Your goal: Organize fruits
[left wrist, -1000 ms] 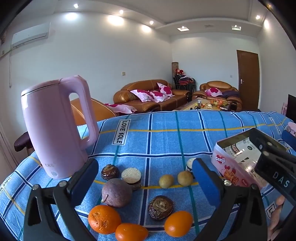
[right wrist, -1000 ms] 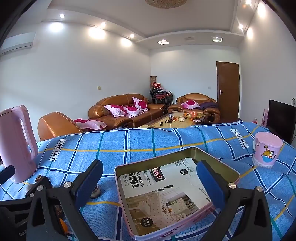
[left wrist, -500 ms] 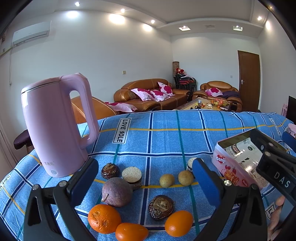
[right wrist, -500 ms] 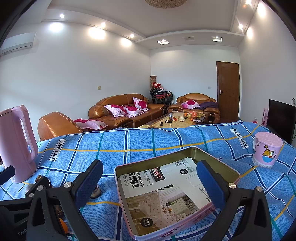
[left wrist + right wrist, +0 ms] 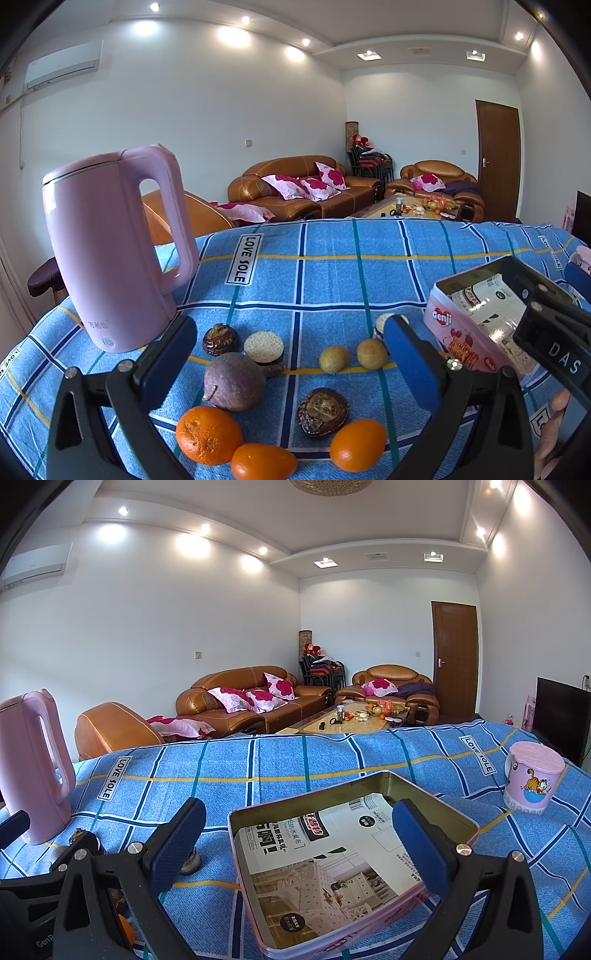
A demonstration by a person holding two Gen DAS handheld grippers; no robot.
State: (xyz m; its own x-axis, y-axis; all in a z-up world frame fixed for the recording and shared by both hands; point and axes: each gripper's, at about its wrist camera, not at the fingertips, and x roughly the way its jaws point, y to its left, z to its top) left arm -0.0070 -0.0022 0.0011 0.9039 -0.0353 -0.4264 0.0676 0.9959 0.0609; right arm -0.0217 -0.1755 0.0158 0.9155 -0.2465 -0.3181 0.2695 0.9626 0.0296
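Left claw (image 5: 288,354) gapes wide, holding nothing, hovering low over the fruit; this reads as lining up a first pick. Nearest, at 6 o'clock in the left view: 3 oranges, the wrinkled orange (image 5: 208,435), a small oval orange (image 5: 263,461) touching it, and a round orange (image 5: 357,445) toward 5 o'clock. Just beyond, a purple passion fruit (image 5: 233,381) touching the wrinkled one, and a dark shrivelled fruit (image 5: 322,411). Farther on, 2 small tan fruits (image 5: 334,359) side by side, a second dark fruit (image 5: 220,339) and a round biscuit-like disc (image 5: 263,345). All sit loose on the blue plaid cloth (image 5: 332,280) over the counter, none sorted yet. Right claw (image 5: 299,845) is equally wide and empty, poised above the open tin (image 5: 354,864) at 3 o'clock of the fruit, lined with printed paper, presumably the destination. Tin side reads "Genji"; the right claw's body reads "DAS"; the cloth reads "LOVE SOLE". The pink kettle (image 5: 110,243) at 10 o'clock carries small unreadable print; the pink cartoon-cat mug (image 5: 533,779) stands well apart.
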